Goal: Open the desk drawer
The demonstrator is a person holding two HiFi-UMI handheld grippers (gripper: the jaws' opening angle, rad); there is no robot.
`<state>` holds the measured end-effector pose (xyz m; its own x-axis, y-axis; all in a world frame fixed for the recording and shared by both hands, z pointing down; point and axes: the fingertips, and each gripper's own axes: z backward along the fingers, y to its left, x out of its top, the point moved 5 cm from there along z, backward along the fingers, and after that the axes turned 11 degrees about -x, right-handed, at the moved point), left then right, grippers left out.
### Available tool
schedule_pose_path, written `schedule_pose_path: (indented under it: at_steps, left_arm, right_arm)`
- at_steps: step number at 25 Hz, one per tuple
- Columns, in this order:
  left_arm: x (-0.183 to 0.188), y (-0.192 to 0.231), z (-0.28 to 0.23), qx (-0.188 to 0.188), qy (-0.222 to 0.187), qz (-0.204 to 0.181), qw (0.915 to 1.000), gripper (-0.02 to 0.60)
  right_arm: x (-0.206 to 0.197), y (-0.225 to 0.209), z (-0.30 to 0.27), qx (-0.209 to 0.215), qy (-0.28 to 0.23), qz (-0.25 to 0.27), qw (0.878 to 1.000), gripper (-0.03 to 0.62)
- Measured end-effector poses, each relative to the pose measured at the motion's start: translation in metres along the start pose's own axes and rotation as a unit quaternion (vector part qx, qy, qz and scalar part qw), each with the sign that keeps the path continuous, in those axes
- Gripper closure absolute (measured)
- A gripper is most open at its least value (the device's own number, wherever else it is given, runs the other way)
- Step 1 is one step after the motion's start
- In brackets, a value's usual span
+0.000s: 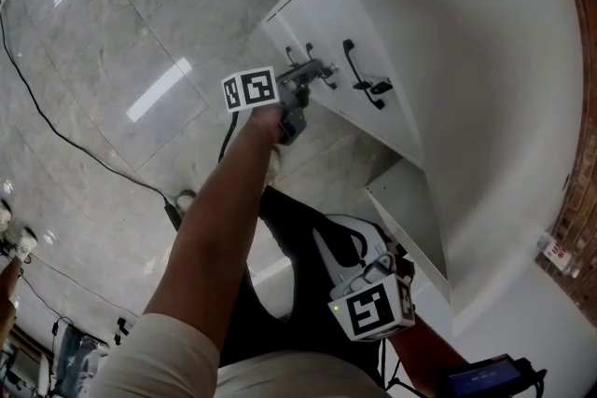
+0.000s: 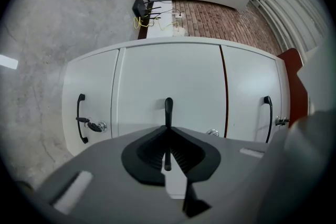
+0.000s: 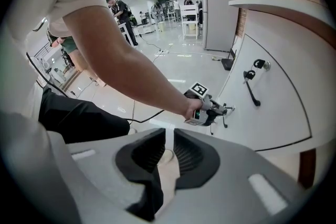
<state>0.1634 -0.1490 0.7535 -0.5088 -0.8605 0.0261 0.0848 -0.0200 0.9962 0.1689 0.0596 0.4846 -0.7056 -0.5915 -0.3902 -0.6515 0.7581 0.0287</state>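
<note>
Gripping confirmed: left tongs (image 2: 168, 134) are clamped on the black handle (image 2: 168, 106) of the middle drawer (image 2: 168, 68), with the bar running lengthwise between the jaws and its far end showing past them. The drawer front looks flush with its neighbours under the white tabletop (image 1: 485, 33), so we judge the pull not yet begun. The arm is extended, which we read as room for a straight draw toward the body. Right tongs (image 3: 169, 136) sit low near the body, jaws a sliver apart with nothing between, likely parked clear of the drawer's path. The key (image 2: 92, 125) in the adjacent front is not involved.
</note>
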Motion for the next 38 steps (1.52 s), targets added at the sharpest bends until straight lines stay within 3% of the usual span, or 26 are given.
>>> schedule_pose_path:
  at_steps: [13,38]
  left_arm:
    - [-0.003,-0.001,0.011,0.007,0.017,-0.001,0.9998,0.565]
    - [-0.012,-0.011,0.093,0.047,0.028,-0.003,0.9985,0.565]
  right_arm:
    - [0.002,0.006,0.000,-0.002,0.011,-0.005,1.000,0.559]
    - [0.022,0.043,0.006,0.001,-0.002,-0.004,1.000,0.559]
